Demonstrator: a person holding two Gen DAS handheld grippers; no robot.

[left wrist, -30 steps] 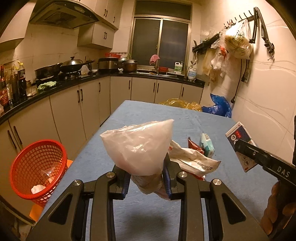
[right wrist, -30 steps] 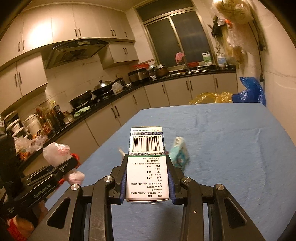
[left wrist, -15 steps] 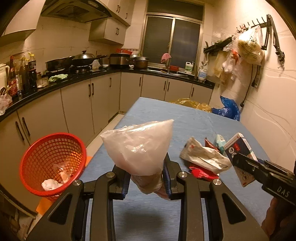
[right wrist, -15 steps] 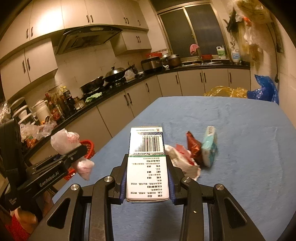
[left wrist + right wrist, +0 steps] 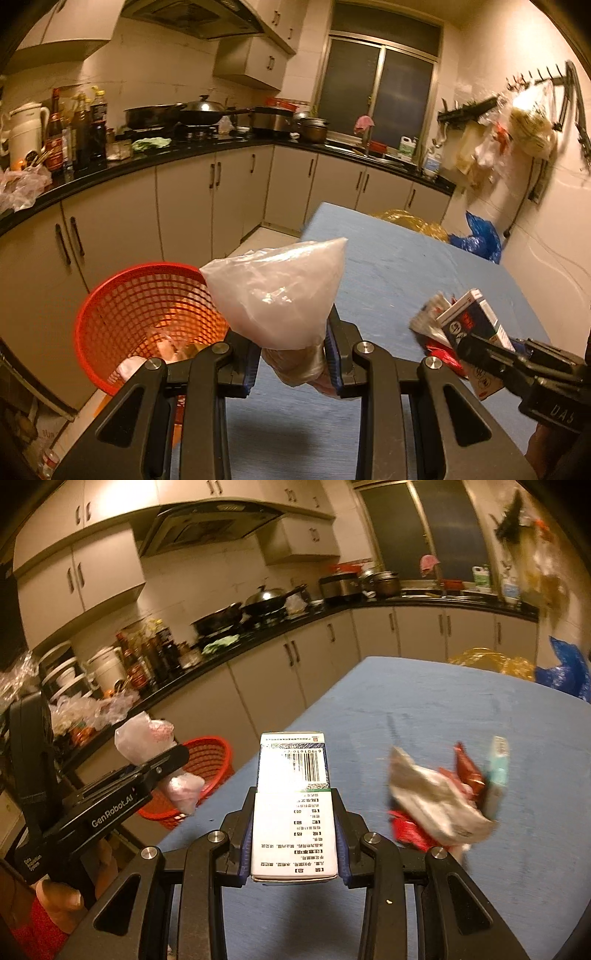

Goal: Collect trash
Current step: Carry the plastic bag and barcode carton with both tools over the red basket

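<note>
Left gripper (image 5: pixel 291 354) clamping the plastic bag (image 5: pixel 280 291), right gripper (image 5: pixel 294 834) pinching the carton (image 5: pixel 293 805), both needing centring over the red basket (image 5: pixel 147 314) before releasing.

"GenRobot.AI" on left gripper (image 5: pixel 173 755), "DAS" on right gripper (image 5: pixel 476 345)

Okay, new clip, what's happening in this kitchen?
A person is clearing trash off a blue table with two handheld claws. The left claw is shut on a crumpled clear plastic bag, near a red mesh basket beside the table. The right claw grips a small carton. Several wrappers remain on the table.
</note>
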